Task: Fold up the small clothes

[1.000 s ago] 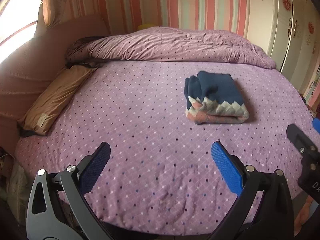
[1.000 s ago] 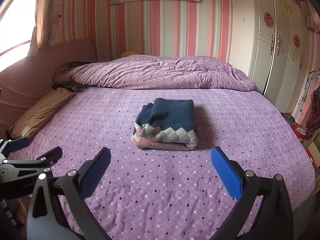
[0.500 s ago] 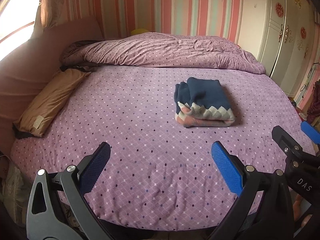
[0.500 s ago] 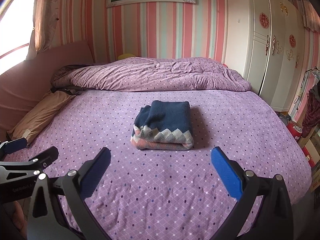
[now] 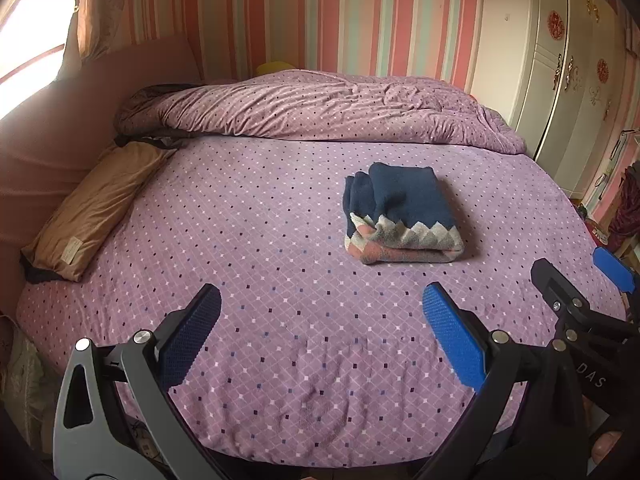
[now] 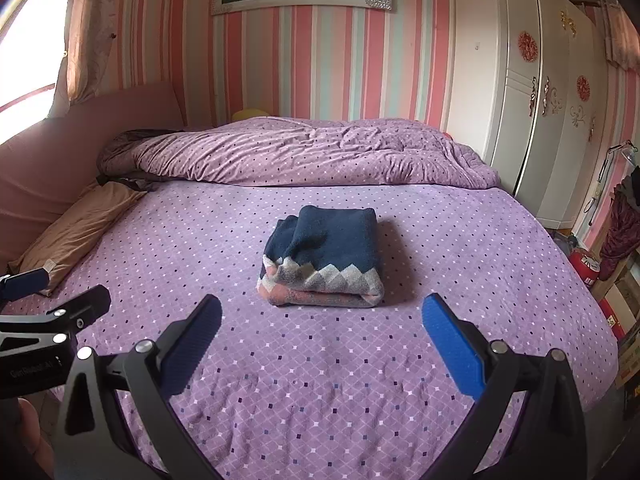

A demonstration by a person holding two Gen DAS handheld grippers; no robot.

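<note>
A folded navy sweater [image 5: 400,212] with a grey and pink zigzag hem lies in a neat bundle on the purple dotted bed [image 5: 260,220]. In the right wrist view the same sweater [image 6: 324,256] sits straight ahead on the bed [image 6: 460,248]. My left gripper [image 5: 320,336] hovers open over the bed's near edge, well short of the sweater, nothing between its blue pads. My right gripper [image 6: 320,340] is also open and empty, held back from the bundle. Each gripper shows at the edge of the other's view.
A rumpled purple duvet [image 5: 328,108] is heaped along the far side. A tan pillow [image 5: 92,212] lies at the left by the pink headboard [image 5: 60,120]. White wardrobes [image 6: 532,112] stand at the right, with clutter [image 6: 608,264] on the floor beside the bed.
Both grippers have pulled back and tilted up from the bed, so the sweater looks smaller and more of the wall shows. The sweater has not moved. Both stay open.
</note>
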